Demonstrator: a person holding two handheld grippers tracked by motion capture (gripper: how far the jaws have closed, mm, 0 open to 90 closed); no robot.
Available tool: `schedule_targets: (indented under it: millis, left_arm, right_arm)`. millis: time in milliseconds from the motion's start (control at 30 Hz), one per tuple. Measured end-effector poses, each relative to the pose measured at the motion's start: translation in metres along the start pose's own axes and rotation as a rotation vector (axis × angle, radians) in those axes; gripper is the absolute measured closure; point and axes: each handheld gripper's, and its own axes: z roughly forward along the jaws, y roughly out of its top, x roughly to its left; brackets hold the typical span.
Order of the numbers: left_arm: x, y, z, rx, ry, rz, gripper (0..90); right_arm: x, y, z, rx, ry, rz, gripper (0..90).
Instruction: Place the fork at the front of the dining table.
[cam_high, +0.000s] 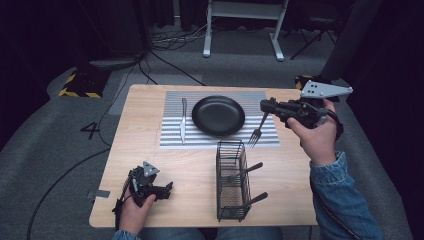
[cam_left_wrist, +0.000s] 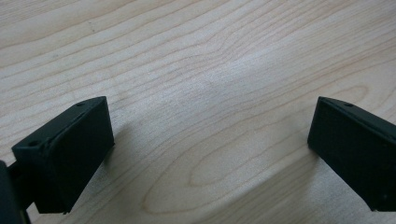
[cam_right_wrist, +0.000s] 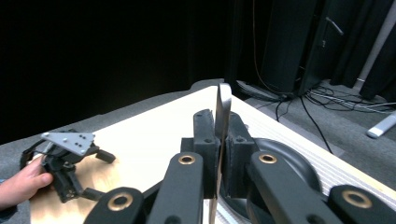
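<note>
My right gripper (cam_high: 267, 106) is at the table's right side, shut on the handle of a metal fork (cam_high: 258, 131). The fork hangs tines down over the striped placemat (cam_high: 172, 140), just right of the black plate (cam_high: 218, 115). In the right gripper view the fork handle (cam_right_wrist: 223, 105) stands upright, pinched between the pads, with the plate (cam_right_wrist: 289, 163) behind it. A knife (cam_high: 183, 120) lies on the mat to the left of the plate. My left gripper (cam_high: 167, 190) rests low at the front left of the table, open, its jaws wide apart over bare wood (cam_left_wrist: 210, 93).
A black wire basket (cam_high: 220, 170) stands at the front centre of the table, with two dark utensil handles (cam_high: 250, 169) sticking out to its right. The far-off left gripper (cam_right_wrist: 99, 175) lies on the wood. Cables and a stand's white legs (cam_high: 277, 50) are on the floor beyond the table.
</note>
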Motion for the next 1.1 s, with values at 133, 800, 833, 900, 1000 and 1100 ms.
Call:
schedule_targets:
  millis: [133, 800, 833, 900, 1000, 1100]
  left_arm:
    - [0.000, 0.000, 0.000, 0.000, 0.000, 0.000, 0.4]
    - [-0.001, 0.000, 0.000, -0.001, 0.004, -0.008, 0.4]
    - [-0.001, 0.000, 0.000, -0.002, 0.004, -0.008, 0.4]
    - [-0.001, 0.000, 0.000, -0.002, 0.004, -0.008, 0.4]
    - [-0.001, 0.000, 0.000, -0.002, 0.004, -0.008, 0.4]
    - [-0.001, 0.000, 0.000, 0.000, 0.002, -0.007, 0.3]
  right_arm:
    - [-0.012, 0.002, 0.003, 0.011, -0.019, 0.010, 86.5]
    - [-0.072, -0.026, 0.029, 0.074, -0.090, 0.073, 86.4]
    - [-0.075, -0.029, 0.030, 0.077, -0.093, 0.079, 86.5]
    - [-0.081, -0.034, 0.034, 0.084, -0.097, 0.090, 86.4]
    - [-0.086, -0.038, 0.038, 0.096, -0.105, 0.094, 86.4]
    - [-0.088, -0.045, 0.046, 0.121, -0.115, 0.080, 86.4]
